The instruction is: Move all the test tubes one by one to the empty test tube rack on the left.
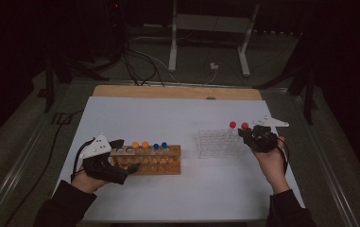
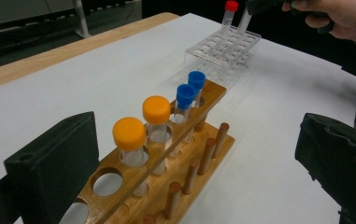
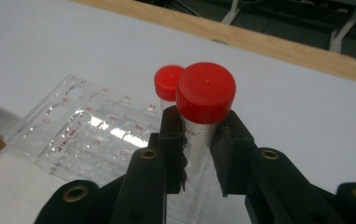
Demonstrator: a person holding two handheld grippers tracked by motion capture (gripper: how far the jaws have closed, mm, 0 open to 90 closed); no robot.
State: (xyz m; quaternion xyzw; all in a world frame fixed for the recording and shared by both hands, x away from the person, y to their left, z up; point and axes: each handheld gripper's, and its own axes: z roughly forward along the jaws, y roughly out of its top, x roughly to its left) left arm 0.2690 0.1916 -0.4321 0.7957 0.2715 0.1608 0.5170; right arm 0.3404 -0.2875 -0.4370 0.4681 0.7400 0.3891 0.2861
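My right gripper (image 3: 199, 140) is shut on a clear tube with a red cap (image 3: 206, 92), gripping it just below the cap. The tube is upright over the far right corner of a clear plastic rack (image 3: 82, 135). A second red-capped tube (image 3: 165, 81) stands in the rack right behind it. In the high view both red caps (image 1: 233, 125) (image 1: 244, 126) show beside the right gripper (image 1: 251, 137). My left gripper (image 2: 194, 172) is open, with its jaws on either side of the near end of a wooden rack (image 2: 119, 193). That rack holds two orange-capped tubes (image 2: 129, 133) and two blue-capped tubes (image 2: 185, 95).
The white mat (image 1: 168, 118) lies on a wooden table whose bare edge (image 1: 177, 91) runs along the far side. The wooden rack (image 1: 154, 163) and the clear rack (image 1: 215, 142) stand a short gap apart. Cables and metal stand legs (image 1: 173, 42) lie on the floor beyond.
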